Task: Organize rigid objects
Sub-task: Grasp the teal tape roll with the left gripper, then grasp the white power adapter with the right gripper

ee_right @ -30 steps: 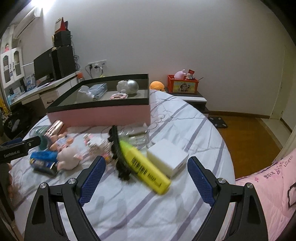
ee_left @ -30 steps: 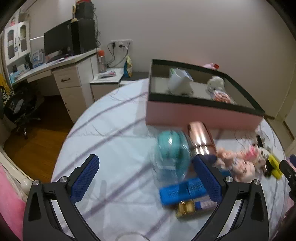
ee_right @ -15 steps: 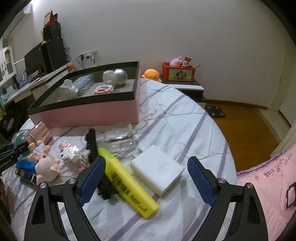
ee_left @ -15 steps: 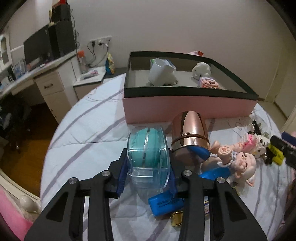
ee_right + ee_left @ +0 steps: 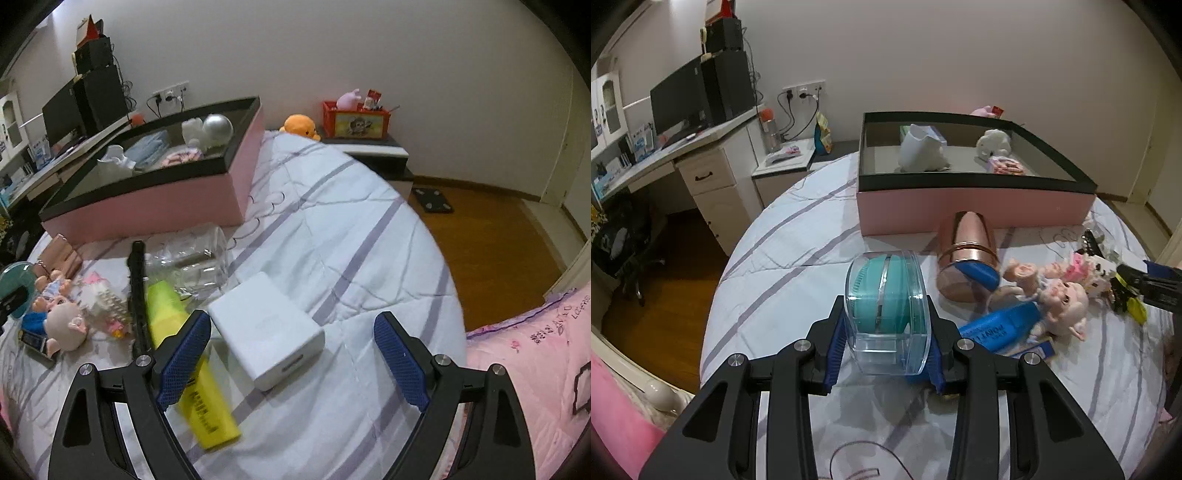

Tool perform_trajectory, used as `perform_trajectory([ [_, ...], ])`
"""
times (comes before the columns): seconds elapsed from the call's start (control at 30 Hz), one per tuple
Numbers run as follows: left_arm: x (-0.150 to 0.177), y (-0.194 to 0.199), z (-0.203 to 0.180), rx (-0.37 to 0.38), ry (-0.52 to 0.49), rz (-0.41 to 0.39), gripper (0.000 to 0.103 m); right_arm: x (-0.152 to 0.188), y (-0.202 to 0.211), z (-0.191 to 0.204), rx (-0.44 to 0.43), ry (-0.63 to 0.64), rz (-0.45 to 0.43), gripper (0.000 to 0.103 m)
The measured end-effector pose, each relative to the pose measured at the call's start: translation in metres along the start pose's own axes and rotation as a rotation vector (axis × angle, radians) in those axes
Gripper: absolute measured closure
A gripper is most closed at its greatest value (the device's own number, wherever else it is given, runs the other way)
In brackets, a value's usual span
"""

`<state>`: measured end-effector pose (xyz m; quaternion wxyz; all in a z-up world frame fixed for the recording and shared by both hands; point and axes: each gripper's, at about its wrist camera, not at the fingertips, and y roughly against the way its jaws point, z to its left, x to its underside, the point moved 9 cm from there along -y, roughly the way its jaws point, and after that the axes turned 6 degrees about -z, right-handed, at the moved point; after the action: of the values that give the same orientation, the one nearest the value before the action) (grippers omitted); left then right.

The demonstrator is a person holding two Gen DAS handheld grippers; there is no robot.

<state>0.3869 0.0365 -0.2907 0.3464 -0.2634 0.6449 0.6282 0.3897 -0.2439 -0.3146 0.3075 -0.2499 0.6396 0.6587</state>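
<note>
the left gripper (image 5: 888,349) is seen pinching a clear plastic cylindrical case with a teal disc inside (image 5: 886,308), its blue pads pressed on the two flat faces. the case appears lifted off the striped white bed cover (image 5: 798,254), though the gap beneath cannot be judged with certainty. the step in hand is judged to be carrying this case to the pink storage box with a black rim (image 5: 971,201), which lies at about one o'clock, well beyond the case. the step would be done well if the case were raised enough to pass the black rim, kept level so the smooth plastic does not slip between the pads, and steered left of the rose-gold metal tumbler lying on its side (image 5: 967,258), which lies between case and box. a bare patch of the box floor is seen between the white ceramic cup (image 5: 919,153) and the near wall; release is best held back until the case is low inside.

the left gripper is held low and nearly level, pointed at twelve o'clock.

the right gripper (image 5: 291,360) is spread wide and holds nothing; it hovers tilted downward over a white rectangular plastic box (image 5: 266,328), with a yellow highlighter pen (image 5: 192,365) under its left finger at about nine o'clock.
</note>
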Motion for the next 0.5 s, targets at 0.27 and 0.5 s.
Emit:
perform_trajectory([
  [0.27, -0.002, 0.016, -0.016, 0.034, -0.021, -0.016, 0.065, 0.002, 0.002, 0.002, -0.002, 0.034, -0.005, 0.050],
  [0.5, -0.003, 0.026, -0.031, 0.077, -0.025, -0.031, 0.065, 0.006, 0.020, 0.002, -0.064, -0.014, -0.058, 0.062],
])
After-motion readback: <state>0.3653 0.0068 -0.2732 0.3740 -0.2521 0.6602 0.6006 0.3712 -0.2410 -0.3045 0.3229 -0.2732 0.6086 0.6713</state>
